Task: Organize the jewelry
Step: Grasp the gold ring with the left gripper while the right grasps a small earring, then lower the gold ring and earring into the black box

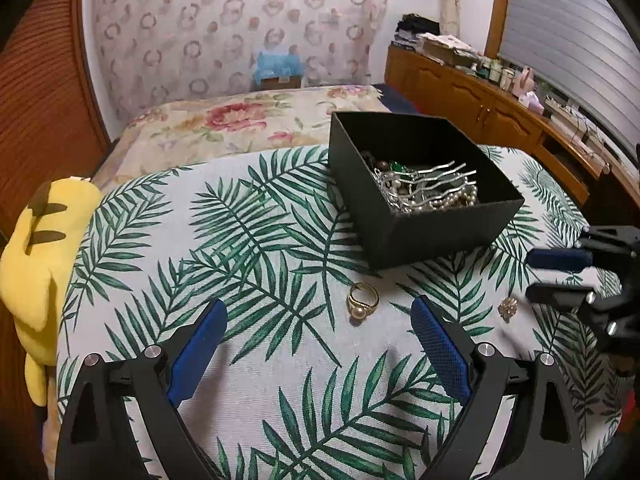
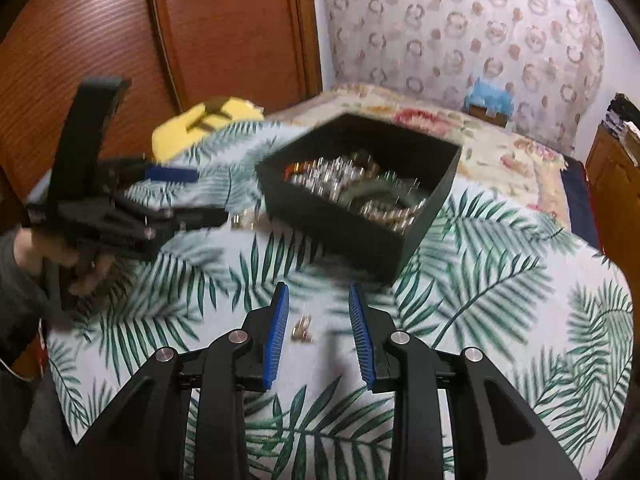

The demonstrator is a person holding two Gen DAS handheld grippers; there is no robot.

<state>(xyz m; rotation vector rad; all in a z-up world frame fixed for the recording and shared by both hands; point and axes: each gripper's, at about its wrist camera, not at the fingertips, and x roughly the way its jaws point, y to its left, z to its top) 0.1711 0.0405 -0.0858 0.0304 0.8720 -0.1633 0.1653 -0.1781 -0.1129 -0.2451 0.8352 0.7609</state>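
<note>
Left wrist view: leaf-print cloth [image 1: 248,240] carries the black box [image 1: 424,216], a pearl ring [image 1: 362,300] just before it; left gripper [image 1: 320,312] spread wide, empty; floral bed [image 1: 240,120] behind. Right wrist view: right gripper [image 2: 318,300] partly apart over a small earring [image 2: 301,328], untouched

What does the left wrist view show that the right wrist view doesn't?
Only the left wrist view shows the gold pearl ring sharply, lying on the leaf-print cloth ahead of the open left tool, and the wooden sideboard under the window. Only the right wrist view shows the hand gripping the left tool, and the small flower-shaped piece lying between the open right tool's blue fingers, untouched. Both show the black box full of jewelry, the yellow plush and the floral bedspread.
</note>
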